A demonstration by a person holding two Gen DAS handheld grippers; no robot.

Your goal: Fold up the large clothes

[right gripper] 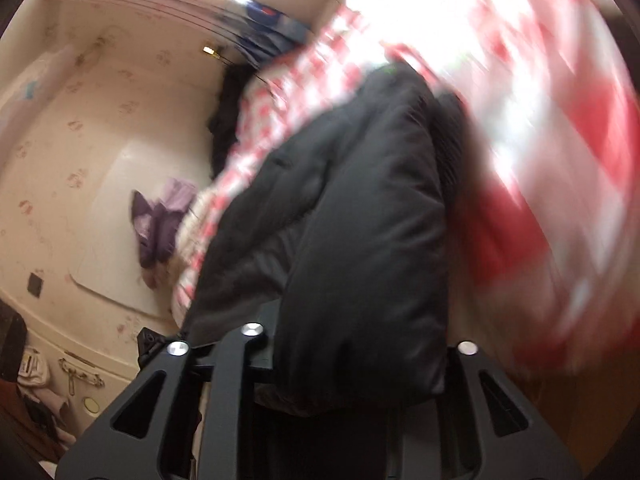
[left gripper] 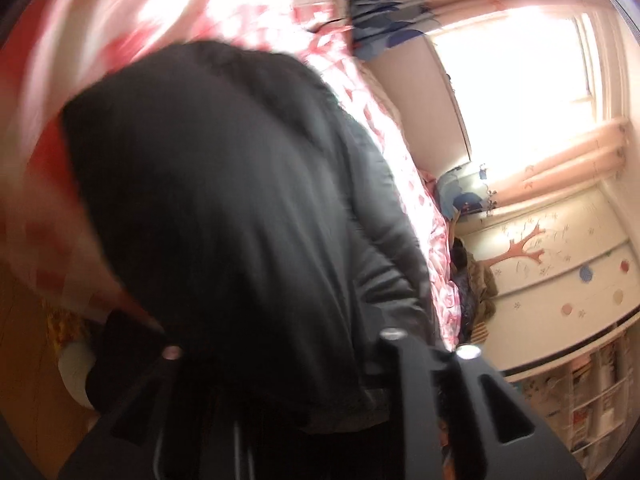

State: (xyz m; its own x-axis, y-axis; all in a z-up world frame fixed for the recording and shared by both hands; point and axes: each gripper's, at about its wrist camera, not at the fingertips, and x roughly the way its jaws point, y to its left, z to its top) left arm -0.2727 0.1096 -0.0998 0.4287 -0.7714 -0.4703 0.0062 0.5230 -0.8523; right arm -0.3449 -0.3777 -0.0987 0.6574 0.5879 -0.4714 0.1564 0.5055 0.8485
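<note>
The black padded jacket fills the middle of the left wrist view and runs down between the two fingers of the left claw, so that its lower hem bunches at 6 o'clock right at the claw's mouth; the fingers stand on either side of the cloth and appear to pinch it, though blur hides the tips and the actual contact cannot be told. Behind the jacket, from 9 to 1 o'clock, spreads a red-and-white checked quilt on the bed, smeared by motion. At 3 o'clock a bright window glares, with a painted white cabinet below it at 4 o'clock. In the right wrist view the same jacket hangs as a thick folded bulk at the centre, its lower edge dropping at 6 o'clock between the fingers of the right claw, which straddle the cloth at a middling spread; whether they truly clamp it cannot be told. The quilt lies at 1 to 3 o'clock, and a purple garment lies apart at 9 o'clock.
</note>
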